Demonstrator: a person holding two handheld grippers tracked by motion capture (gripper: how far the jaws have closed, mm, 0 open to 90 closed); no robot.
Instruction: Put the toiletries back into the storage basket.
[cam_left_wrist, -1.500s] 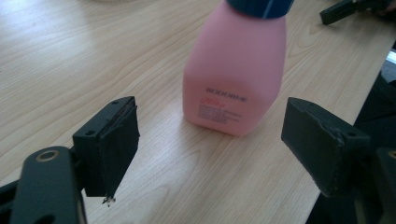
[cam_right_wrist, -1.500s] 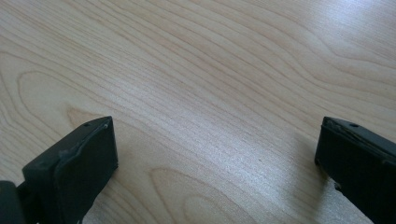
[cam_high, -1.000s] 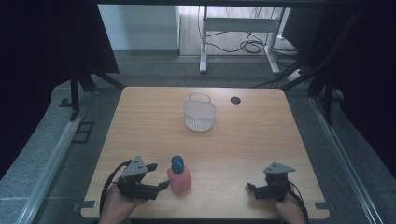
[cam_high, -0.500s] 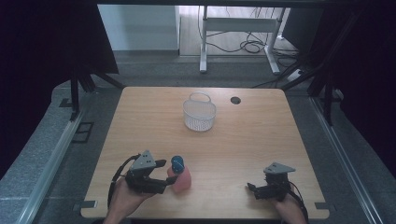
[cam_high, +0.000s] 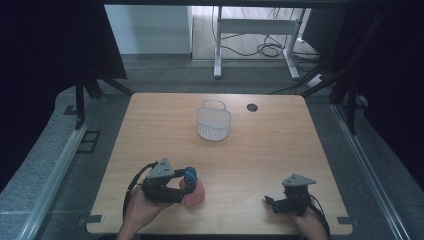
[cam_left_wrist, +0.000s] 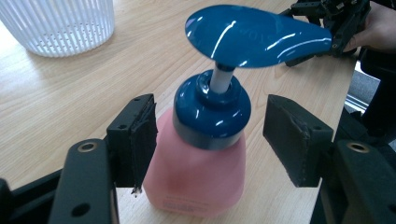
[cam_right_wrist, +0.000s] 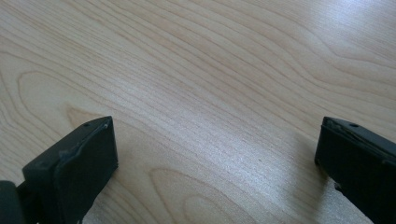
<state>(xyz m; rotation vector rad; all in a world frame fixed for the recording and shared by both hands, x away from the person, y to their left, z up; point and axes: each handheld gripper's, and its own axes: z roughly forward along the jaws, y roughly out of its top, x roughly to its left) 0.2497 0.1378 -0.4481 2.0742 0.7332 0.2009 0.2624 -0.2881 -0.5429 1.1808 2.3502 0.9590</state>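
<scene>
The pink pump bottle (cam_high: 192, 191), standing upright at about seven o'clock on the table (cam_high: 280, 150), is straddled by the left gripper (cam_high: 186, 186), whose jaws have just been closing but are not yet pressing, presumably for a grasp below the blue collar, while the right gripper (cam_high: 269, 202) rests wide apart and unused at five o'clock.

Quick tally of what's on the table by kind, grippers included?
Pump bottles: 1, pink pump bottle with a blue pump head, between the left gripper fingers.
Baskets: 1, white slotted basket near the far edge.
Grippers: 2, the left gripper at the bottle and the right gripper resting open on the table.
Total: 4
</scene>
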